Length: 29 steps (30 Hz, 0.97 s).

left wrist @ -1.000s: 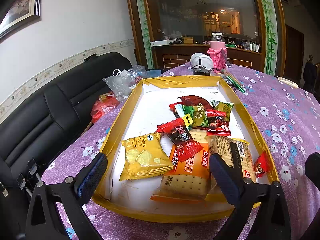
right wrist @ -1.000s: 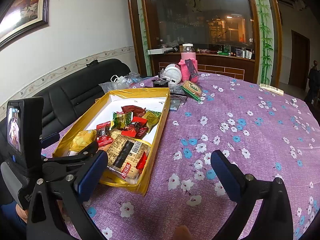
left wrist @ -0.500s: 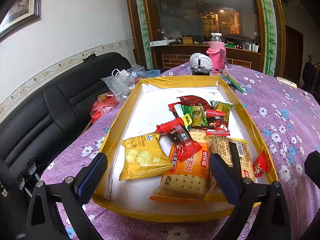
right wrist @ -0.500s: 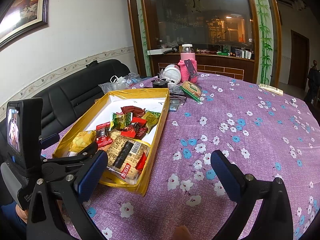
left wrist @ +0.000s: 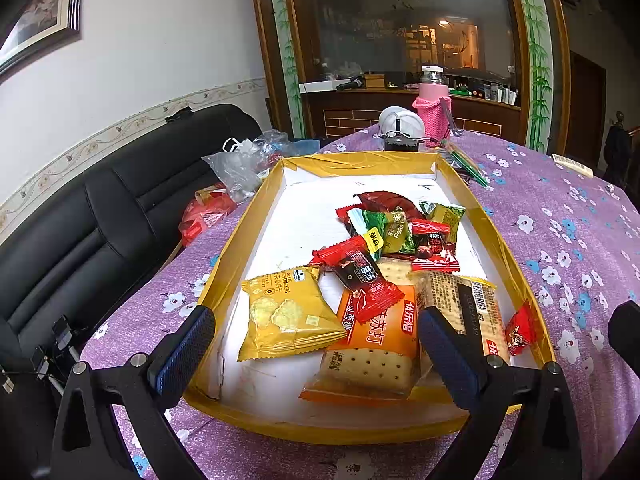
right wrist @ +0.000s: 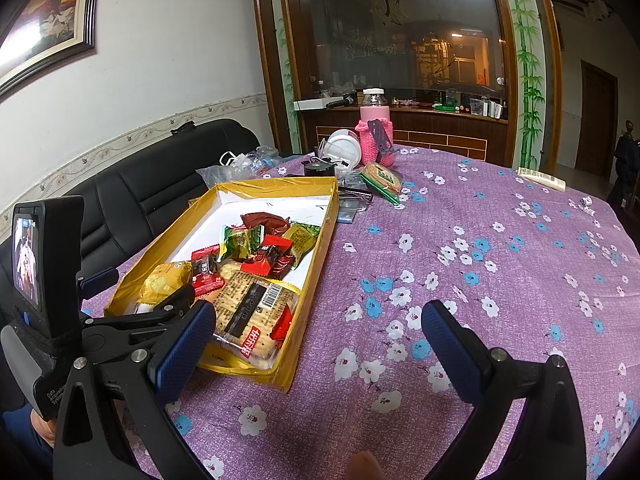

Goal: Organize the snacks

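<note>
My left hand-held gripper [left wrist: 316, 344] hung wide open and empty over the near end of the yellow box [left wrist: 256, 248], touching nothing. My right hand-held gripper [right wrist: 316, 340] was equally spread and empty above the purple surface [right wrist: 480, 264], to the right of the box. The snacks [left wrist: 372, 272] lay heaped in the box's near half, and the box's long side ran away from me toward the pink bottle [left wrist: 434, 114]. Nothing had shifted since a second before.
</note>
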{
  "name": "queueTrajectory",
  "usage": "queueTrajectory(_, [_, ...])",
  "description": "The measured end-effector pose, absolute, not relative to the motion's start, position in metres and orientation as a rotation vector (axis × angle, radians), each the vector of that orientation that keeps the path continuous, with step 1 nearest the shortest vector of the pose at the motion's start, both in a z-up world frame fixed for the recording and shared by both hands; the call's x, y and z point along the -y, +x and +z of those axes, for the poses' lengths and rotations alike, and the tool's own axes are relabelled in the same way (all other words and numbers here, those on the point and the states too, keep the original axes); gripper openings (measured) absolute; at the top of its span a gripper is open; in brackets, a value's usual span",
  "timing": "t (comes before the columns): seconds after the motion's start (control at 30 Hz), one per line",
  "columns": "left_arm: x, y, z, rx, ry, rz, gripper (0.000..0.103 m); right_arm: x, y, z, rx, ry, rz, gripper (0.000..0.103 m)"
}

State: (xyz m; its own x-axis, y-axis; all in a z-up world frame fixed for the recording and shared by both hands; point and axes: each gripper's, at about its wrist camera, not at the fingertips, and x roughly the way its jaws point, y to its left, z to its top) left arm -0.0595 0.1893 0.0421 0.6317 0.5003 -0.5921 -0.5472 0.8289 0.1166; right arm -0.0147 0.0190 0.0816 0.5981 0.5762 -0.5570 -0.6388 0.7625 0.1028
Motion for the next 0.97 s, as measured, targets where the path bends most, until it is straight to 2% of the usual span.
queueTrajectory(0.97, [-0.1915,-0.0621,0.0424,-0.646,-0.087,0.624,0.102,-0.0174,-0.0150,0.0856,-0.591,-0.114,0.697,0.103])
